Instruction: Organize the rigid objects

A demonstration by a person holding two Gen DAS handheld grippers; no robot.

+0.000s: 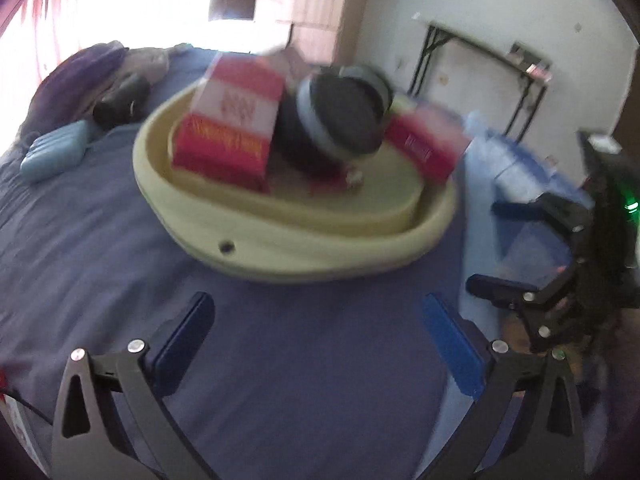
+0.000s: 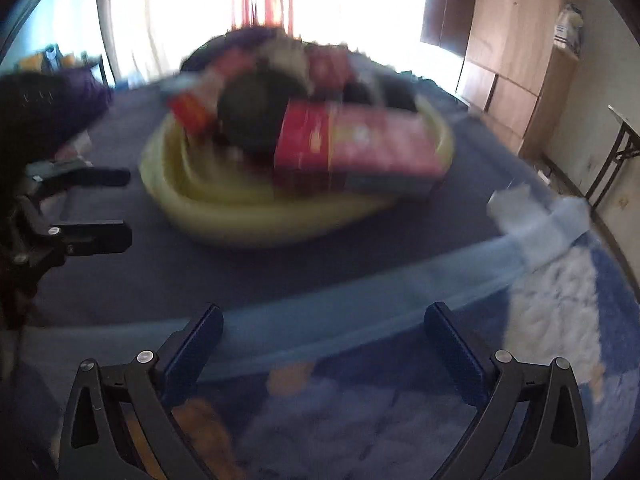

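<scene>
Since both my left claw (image 1: 316, 340) and right claw (image 2: 324, 340) are spread and empty, boxes (image 1: 232, 128) look binned in the tub (image 1: 280, 240); blue case (image 1: 54, 154) remains outside.

Basin (image 1: 280, 236) on bedsheet (image 1: 280, 360) at centre, holding boxes (image 1: 232, 132) at ten o'clock and round case (image 1: 340, 116) at one o'clock.

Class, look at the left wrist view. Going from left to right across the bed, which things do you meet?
Pale blue case → dark pouch → red and white box → round dark speaker → second red box → right claw.
</scene>
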